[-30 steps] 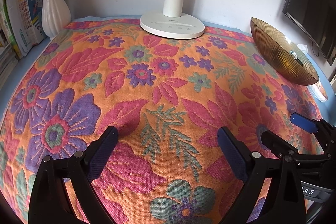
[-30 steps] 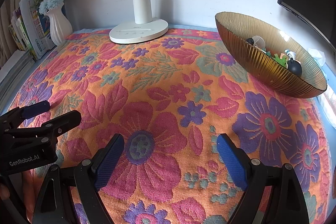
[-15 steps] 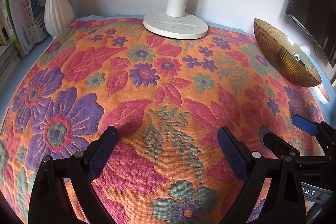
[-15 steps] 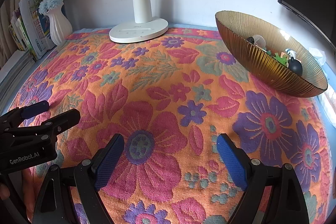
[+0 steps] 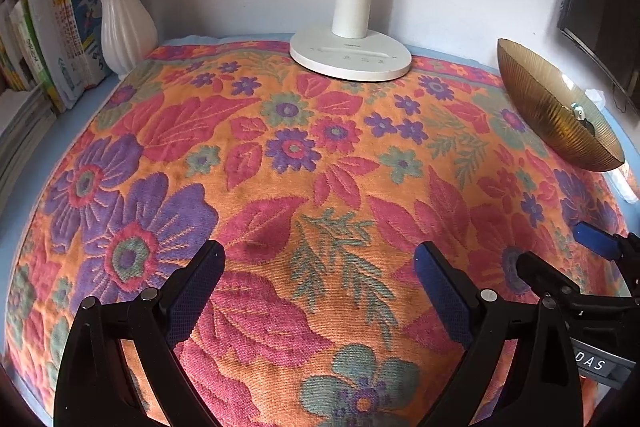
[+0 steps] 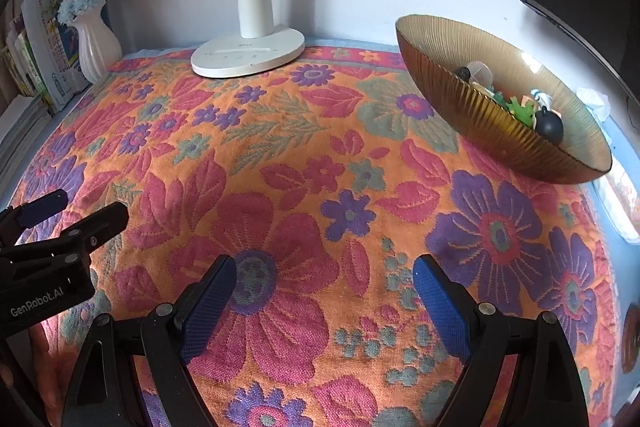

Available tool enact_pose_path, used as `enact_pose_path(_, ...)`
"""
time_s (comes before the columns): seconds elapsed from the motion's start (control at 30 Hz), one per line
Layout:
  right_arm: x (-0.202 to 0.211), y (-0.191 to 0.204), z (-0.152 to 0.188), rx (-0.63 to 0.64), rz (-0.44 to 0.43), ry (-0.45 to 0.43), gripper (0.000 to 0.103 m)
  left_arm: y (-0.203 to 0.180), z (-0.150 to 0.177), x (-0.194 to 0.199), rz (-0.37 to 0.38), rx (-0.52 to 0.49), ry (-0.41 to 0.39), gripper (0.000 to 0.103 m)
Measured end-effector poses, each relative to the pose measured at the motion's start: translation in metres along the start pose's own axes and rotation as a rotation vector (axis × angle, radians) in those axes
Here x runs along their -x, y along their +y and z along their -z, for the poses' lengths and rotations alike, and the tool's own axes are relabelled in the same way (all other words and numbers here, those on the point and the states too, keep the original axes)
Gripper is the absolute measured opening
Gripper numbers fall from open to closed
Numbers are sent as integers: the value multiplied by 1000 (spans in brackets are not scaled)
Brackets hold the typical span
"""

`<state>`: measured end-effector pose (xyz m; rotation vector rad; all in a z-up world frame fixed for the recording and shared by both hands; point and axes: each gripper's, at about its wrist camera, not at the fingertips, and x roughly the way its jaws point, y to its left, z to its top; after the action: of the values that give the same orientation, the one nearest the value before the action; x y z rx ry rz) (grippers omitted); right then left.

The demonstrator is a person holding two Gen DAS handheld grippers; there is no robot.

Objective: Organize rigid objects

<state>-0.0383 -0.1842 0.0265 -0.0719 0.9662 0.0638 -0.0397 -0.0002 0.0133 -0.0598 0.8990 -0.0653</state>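
While both grippers hang over the near edge of the cloth (image 5: 280, 131), nothing lies on the flowered surface for them to fetch. The left gripper (image 5: 318, 291) has its jaws spread wide with only cloth between the blue pads (image 5: 188, 303); the right gripper (image 6: 324, 299) is just as wide and equally empty. Each shows in the other's view, side by side and apart.

The task's things sit in the bowl (image 6: 472, 119) at the far right corner of the cloth: a dark ball (image 6: 549, 126), green pieces (image 6: 520, 109) and a few pale bits that are too small to name. Along the far edge stand the lamp (image 6: 248, 57) and, toward the far left corner, the vase (image 6: 96, 45), with books (image 5: 60, 39) stacked beside it off the cloth.

Judging by this layout, the sorting looks either finished or not yet begun; no loose object can be seen outside the bowl. If work remains, it likely starts at the bowl, which is nearer the right gripper. That move would call for a reach across the cloth to the far right, a dip over the rim, and a narrow, careful pinch, since the pieces are small and crowded together and the ball may roll away from the pads.
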Motion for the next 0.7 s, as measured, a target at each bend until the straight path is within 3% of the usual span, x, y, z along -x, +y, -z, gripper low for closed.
enact_pose_path(0.13, -4, 4, -11, 49, 14, 6, 89, 6, 0, -11, -25, 58, 49, 95)
enact_pose_path(0.2, -14, 4, -11, 45, -3, 37, 90, 3, 1, -14, -49, 28, 48, 96)
enact_pose_path(0.3, -24, -2, -5, 6, -35, 67, 103, -7, 4, -16, -73, -42, 61, 101)
enact_pose_path(0.37, -29, -7, -5, -10, -56, 93, 103, -10, 3, -15, -90, -77, 53, 102)
enact_pose_path(0.43, -29, -5, -5, -8, -45, 88, 103, -10, 2, -17, -100, -80, 57, 103)
enact_pose_path(0.53, -29, -1, -5, -13, -21, 87, 103, -1, 0, -20, -57, -14, 72, 103)
enact_pose_path(0.63, -29, -3, 1, -37, -36, 13, 103, -1, -2, -24, -81, 4, 45, 103)
enact_pose_path(0.7, -30, -5, 1, -36, -43, 13, 103, -2, -2, -24, -76, -3, 42, 103)
